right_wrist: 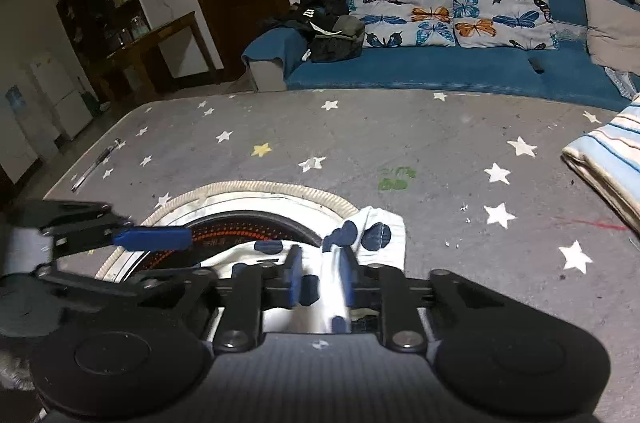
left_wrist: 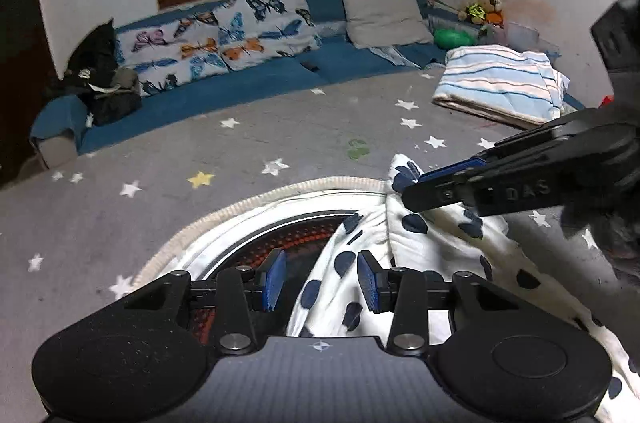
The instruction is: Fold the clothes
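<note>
Table (right_wrist: 400, 135): grey cloth with stars; sofa (right_wrist: 440, 71) behind, folded striped blanket (left_wrist: 500, 79) far right.
Garment (left_wrist: 340, 271): white with dark spots, bunched at the near edge, partly lying on a round mat (right_wrist: 260, 191).
Long axis: hard to tell while crumpled; the cloth seems to run near-to-far, one end lifted to the right.
Right gripper (right_wrist: 320, 279): jaws clamped on a fold of the garment.
Left gripper (left_wrist: 322, 281): jaws apart, cloth lying between, not pinched.
Risk: the thin fold may slip from the right gripper.
Risk: the left gripper may catch two layers, or the mat, and fold crooked.
</note>
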A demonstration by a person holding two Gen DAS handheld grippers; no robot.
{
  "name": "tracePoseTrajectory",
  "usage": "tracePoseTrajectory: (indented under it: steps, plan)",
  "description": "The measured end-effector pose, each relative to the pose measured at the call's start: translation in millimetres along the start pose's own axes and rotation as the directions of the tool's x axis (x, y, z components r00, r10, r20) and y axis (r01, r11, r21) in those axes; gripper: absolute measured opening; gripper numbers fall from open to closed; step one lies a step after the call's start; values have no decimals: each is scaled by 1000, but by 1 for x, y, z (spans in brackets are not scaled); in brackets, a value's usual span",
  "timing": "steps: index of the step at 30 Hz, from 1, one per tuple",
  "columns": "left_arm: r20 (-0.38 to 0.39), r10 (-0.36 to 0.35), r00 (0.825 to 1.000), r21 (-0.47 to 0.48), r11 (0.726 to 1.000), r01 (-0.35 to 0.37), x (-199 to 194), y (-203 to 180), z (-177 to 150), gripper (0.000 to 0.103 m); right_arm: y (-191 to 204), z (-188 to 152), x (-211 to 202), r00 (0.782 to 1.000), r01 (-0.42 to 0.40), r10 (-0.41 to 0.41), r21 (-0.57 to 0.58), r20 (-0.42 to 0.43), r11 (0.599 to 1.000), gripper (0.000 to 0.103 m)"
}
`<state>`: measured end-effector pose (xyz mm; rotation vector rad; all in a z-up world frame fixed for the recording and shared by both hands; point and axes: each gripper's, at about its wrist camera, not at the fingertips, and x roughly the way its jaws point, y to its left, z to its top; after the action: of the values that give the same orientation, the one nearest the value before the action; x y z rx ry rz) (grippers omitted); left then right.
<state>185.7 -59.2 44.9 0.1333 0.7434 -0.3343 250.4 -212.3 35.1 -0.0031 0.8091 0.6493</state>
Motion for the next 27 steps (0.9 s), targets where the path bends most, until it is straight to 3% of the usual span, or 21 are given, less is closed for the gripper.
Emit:
tracePoseTrajectory:
  steps: [3,5,7,10,16,21,27]
  plan:
    - [-10,-31,999,-14,999,31,11,3,3,41,1,-2,-5,1000,-1,1,-5,0,1000,7]
    - [-33,-47,998,-30,999,46,20,4,4,31,1,-2,-10,1000,-2,2,-7,7,1000,5]
    - [-56,-61,997,-48,997,58,28,6,4,14,0,-3,-16,1000,1,-1,-7,17,1000,4]
    - [-48,-47,998,-57,997,44,29,7,1,5,-2,-1,-26,999,8,-8,-6,36,1000,3]
    - [30,34,999,-140,990,-29,3,31,5,3,-16,0,-57,994,56,-56,3,93,998,3]
    - [93,142,986,-238,964,-117,-25,68,7,3,-36,-1,-90,982,124,-126,23,144,992,3]
    - [9,268,963,-307,918,-252,-37,118,-16,4,-76,-22,-126,957,246,-257,93,133,965,2]
